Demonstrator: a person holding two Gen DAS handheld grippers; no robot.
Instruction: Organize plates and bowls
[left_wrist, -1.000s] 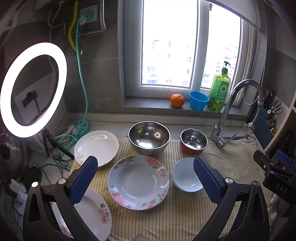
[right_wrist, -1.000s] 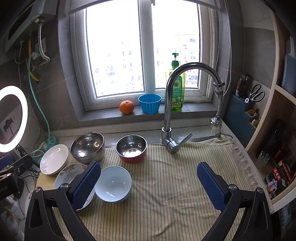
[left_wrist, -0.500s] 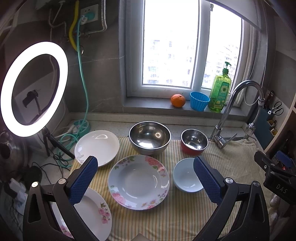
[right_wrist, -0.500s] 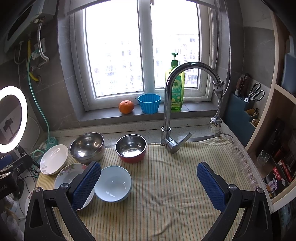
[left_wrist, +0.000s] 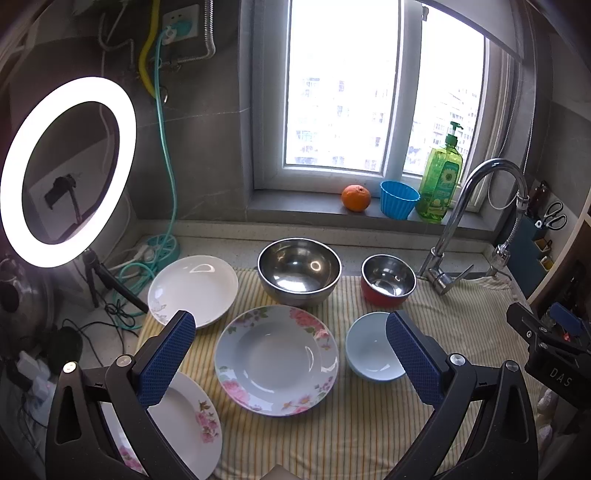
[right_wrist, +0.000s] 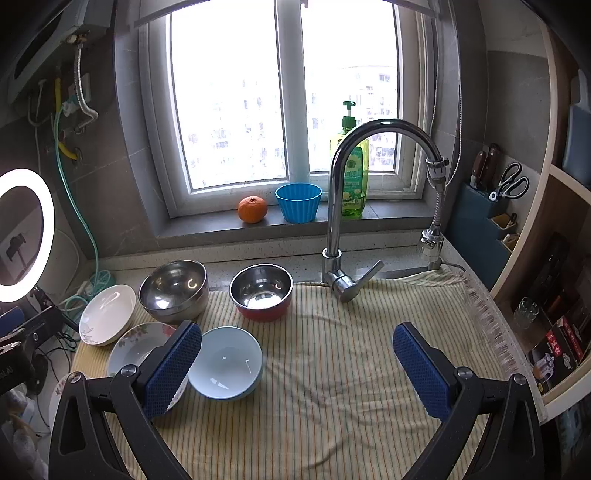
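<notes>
Right now your left gripper (left_wrist: 290, 354) gapes empty above the floral plate (left_wrist: 276, 360), while your right gripper (right_wrist: 297, 365) gapes empty too, the light-blue bowl (right_wrist: 225, 363) beside its left finger.

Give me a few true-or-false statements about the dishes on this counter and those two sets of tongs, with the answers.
1. Both the left tongs and the right tongs are open and hold nothing. True.
2. The orange sits inside the large steel bowl. False: it is on the windowsill, beside the blue cup.
3. The floral plate lies flat on the striped cloth. True.
4. The light blue bowl is stacked inside the red bowl. False: the two stand apart on the cloth.
5. The bowls are already nested together. False: each stands by itself.
</notes>
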